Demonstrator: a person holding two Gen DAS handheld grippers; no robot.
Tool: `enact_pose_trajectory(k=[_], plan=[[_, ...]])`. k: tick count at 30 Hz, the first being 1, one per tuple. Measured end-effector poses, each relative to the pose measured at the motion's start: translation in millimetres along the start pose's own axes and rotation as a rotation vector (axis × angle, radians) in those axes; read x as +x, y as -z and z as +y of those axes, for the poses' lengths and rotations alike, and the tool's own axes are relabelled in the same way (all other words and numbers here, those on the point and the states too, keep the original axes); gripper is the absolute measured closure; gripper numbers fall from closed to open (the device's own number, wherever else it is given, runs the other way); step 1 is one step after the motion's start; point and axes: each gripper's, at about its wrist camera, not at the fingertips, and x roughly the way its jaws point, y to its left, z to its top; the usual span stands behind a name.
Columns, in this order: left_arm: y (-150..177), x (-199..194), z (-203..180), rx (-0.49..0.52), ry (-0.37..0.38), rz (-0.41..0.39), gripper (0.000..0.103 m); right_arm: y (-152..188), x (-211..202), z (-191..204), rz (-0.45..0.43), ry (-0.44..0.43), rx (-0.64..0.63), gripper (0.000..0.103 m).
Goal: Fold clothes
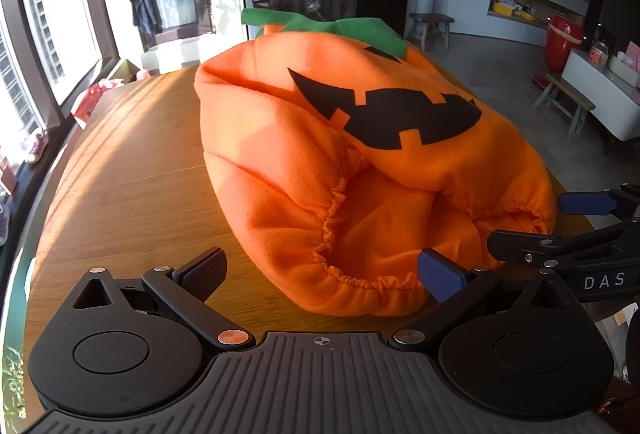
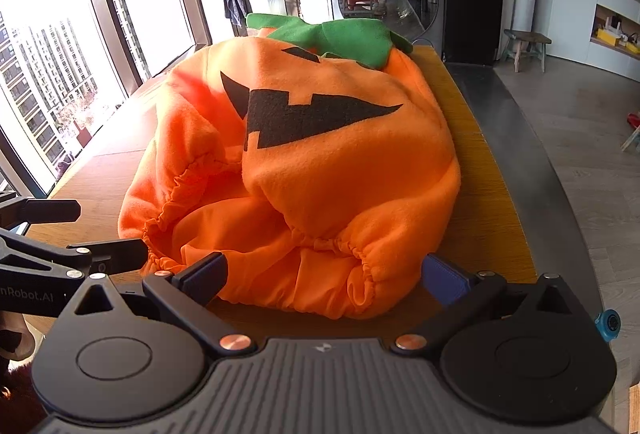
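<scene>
item under inspection: orange pumpkin costume (image 1: 360, 153), fleece, with a black jagged mouth print (image 1: 400, 117) and a green leaf collar (image 1: 332, 27) at the far end. it lies in a bulky heap on the wooden bench (image 1: 132, 173), elastic-gathered hem (image 1: 340, 218) turned toward both tools.

left gripper (image 1: 320, 270): jaws spread wide, holding nothing, set low at the near hem; the blue pad looks to be at or just against the fabric edge, contact not confirmed. right gripper (image 2: 324, 270): jaws likewise wide apart and empty, straddling the hem on the near right side.

findings, as judgement:
- the hem is ruched and doubled over itself; a bite taken here may catch only the upper layer, or both layers at once, so the fold drags the lining out.
- the fleece is puffy and probably slippery on the smooth bench; a one-sided pull may slide the whole heap instead of folding it.
- the right flank sits near the bench edge (image 2: 516, 234); a pull that way may tip cloth over it.
- the two tools work close together and could collide.
</scene>
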Motion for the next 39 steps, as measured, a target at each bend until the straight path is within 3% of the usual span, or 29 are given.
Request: enact_pose_trajectory(k=[5,11,15,20,25,30,33,36,39], plan=[[-5.6,5.9,-2.7,0.037,-0.002,0.007,0.0,-2.2,1.2,-1.8,-0.004,0.019,-0.014,0.0],[1.3,15.4,-3.7,0.041,0.039,0.092,0.0,-5.6,3.9,-3.7,0.001,0.044,-0.035,0.0],[-6.7,22.8,2.3,0.023,0.023,0.07,0.0,-6.9,10.0,-4.4,0.016,0.041,-0.032,0.0],[-27.1,46.4,-0.7,0.127,-0.089,0.002,0.0,-14.0,15.7,-4.1,0.003,0.061,-0.046,0.0],[-32.1,83.7,-0.7,0.274,-0.216,-0.014,0.0,-24.0,34.5,0.0,-0.014,0.109,-0.096,0.0],[-52.9,81.0,44.0,0.144,-0.304,-0.091,0.0,-26.5,67.5,13.2,0.023,0.159,-0.223,0.0],[-64.9,49.6,85.4,0.048,-0.443,-0.205,0.0,-35.3,76.5,13.8,-0.048,0.287,-0.283,0.0],[-61.8,15.0,116.5,-0.001,-0.599,-0.286,0.0,-54.2,71.4,8.5,-0.132,0.315,-0.25,0.0],[-48.5,-7.7,128.9,-0.022,-0.563,-0.242,0.0,-61.3,68.4,13.6,-0.151,0.271,-0.283,0.0]])
